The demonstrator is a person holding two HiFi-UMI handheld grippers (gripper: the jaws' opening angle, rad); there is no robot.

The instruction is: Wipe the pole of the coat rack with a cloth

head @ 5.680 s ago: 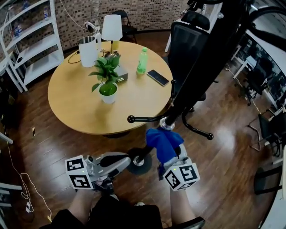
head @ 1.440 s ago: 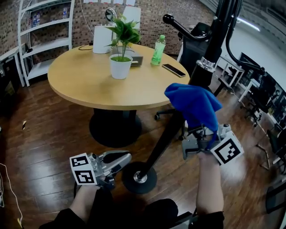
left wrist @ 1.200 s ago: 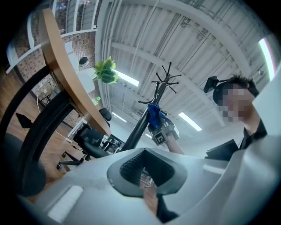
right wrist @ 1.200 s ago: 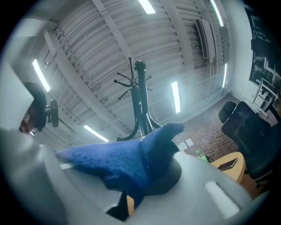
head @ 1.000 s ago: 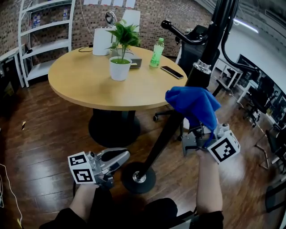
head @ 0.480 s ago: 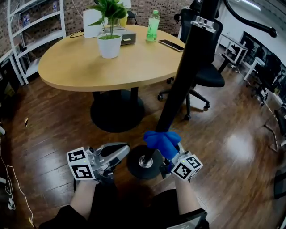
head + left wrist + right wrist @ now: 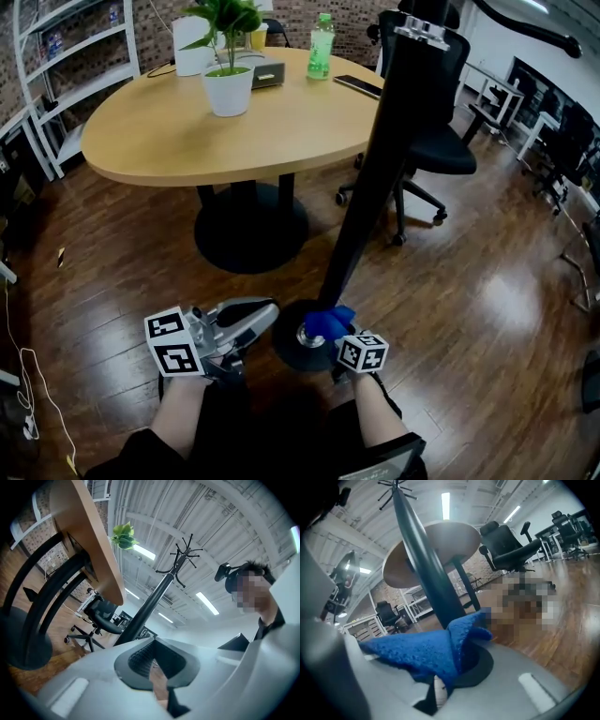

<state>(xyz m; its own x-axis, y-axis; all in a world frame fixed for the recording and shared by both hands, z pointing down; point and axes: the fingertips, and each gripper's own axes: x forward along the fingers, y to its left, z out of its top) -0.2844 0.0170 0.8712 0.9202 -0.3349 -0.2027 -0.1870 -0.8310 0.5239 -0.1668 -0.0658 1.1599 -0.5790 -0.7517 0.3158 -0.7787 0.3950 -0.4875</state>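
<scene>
Right tool [image 7: 336,336] clenching blue cloth [image 7: 327,322], slid lower down pole [image 7: 373,178] to base [image 7: 291,352]; left tool [image 7: 255,313] closed, empty.

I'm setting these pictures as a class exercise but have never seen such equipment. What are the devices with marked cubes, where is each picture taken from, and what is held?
There is no robot: a person holds a tool with two jaws in each hand. The cubes with square markers are part of those tools. One picture comes from a camera on the person's head, looking down; the other two come from cameras riding on each tool, looking along its jaws. The left gripper is shut and empty. The right gripper is shut on a blue cloth, at the foot of the black pole of a coat rack, over its round base. Behind stands a round wooden table with a potted plant, a green bottle and a phone.
</scene>
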